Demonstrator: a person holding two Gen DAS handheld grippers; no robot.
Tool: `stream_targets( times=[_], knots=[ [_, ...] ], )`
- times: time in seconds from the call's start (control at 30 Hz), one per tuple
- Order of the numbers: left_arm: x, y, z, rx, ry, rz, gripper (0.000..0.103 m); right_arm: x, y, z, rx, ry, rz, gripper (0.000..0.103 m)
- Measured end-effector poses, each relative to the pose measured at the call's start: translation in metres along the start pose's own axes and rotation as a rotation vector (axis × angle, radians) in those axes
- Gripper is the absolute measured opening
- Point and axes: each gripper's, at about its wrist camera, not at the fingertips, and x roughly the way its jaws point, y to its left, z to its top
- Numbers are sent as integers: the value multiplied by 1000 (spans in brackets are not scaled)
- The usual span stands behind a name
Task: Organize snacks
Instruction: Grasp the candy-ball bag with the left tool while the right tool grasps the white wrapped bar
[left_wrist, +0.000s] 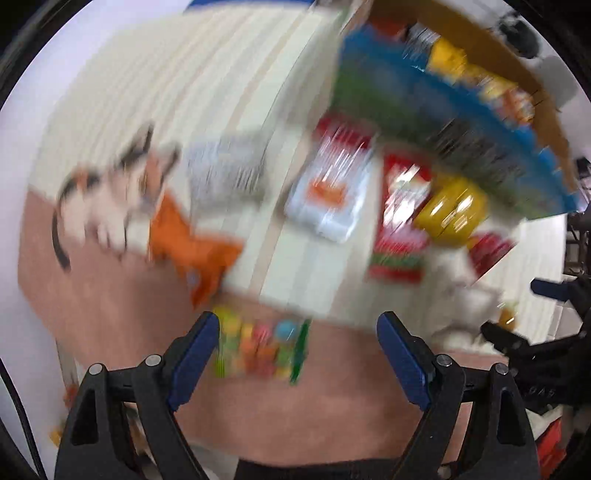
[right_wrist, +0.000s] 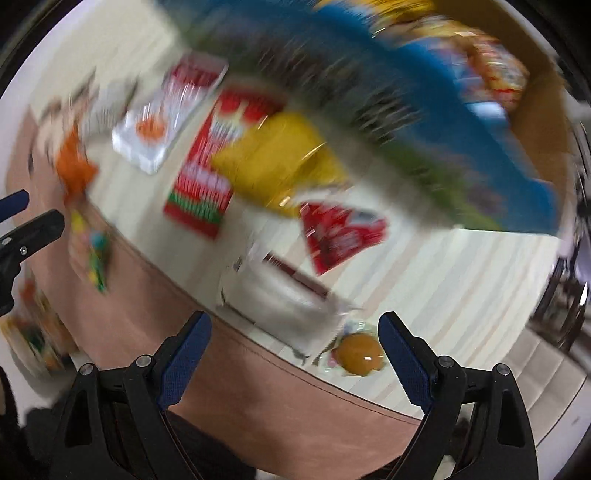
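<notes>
Both views are smeared by motion. Snacks lie on a cream striped cloth (left_wrist: 184, 92). My left gripper (left_wrist: 299, 325) is open and empty above a multicoloured candy pack (left_wrist: 258, 347). Beyond it lie an orange packet (left_wrist: 192, 251), a white pack with an orange mark (left_wrist: 325, 195), a red box (left_wrist: 402, 229) and a yellow bag (left_wrist: 450, 210). My right gripper (right_wrist: 293, 325) is open and empty above a white pack (right_wrist: 280, 302). A round orange-brown snack in clear wrap (right_wrist: 360, 354) lies by its right finger. A red bag (right_wrist: 340, 232) and the yellow bag (right_wrist: 280, 158) lie further off.
A blue bin (left_wrist: 443, 110) holding several snack packs stands behind the loose snacks, seen too in the right wrist view as a blue bin (right_wrist: 424, 92). A pinkish-brown band (right_wrist: 295, 406) borders the cloth's near edge. The left gripper (right_wrist: 22, 221) shows at the left edge.
</notes>
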Motion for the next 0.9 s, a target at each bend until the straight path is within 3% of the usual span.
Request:
stream_targets(
  times=[0.2,0.27,0.33,0.47,0.53,0.6,0.67,0.9],
  knots=[
    [35,23,-29,-53,66,24,87,53,33,9,-181,115,-157,91],
    [40,30,-34,-66,76,24,87,64,36,8,-210,137,-207,81],
    [43,38,-39,-82,78,20,87,69,33,7,-160,163,-168,71],
    [43,54,-45,-113,86,-12,87,72,13,-1,73,199,-5,67],
    [44,64,-47,-122,101,-43,87,78,-2,-10,262,237,176,67],
    [46,70,-45,-133,114,-72,87,81,-7,-13,325,233,252,70],
    [51,74,-41,-130,129,-97,87,81,-7,-12,321,223,244,83],
    [79,61,-31,-23,203,-62,87,88,3,-18,356,173,204,85]
  ],
)
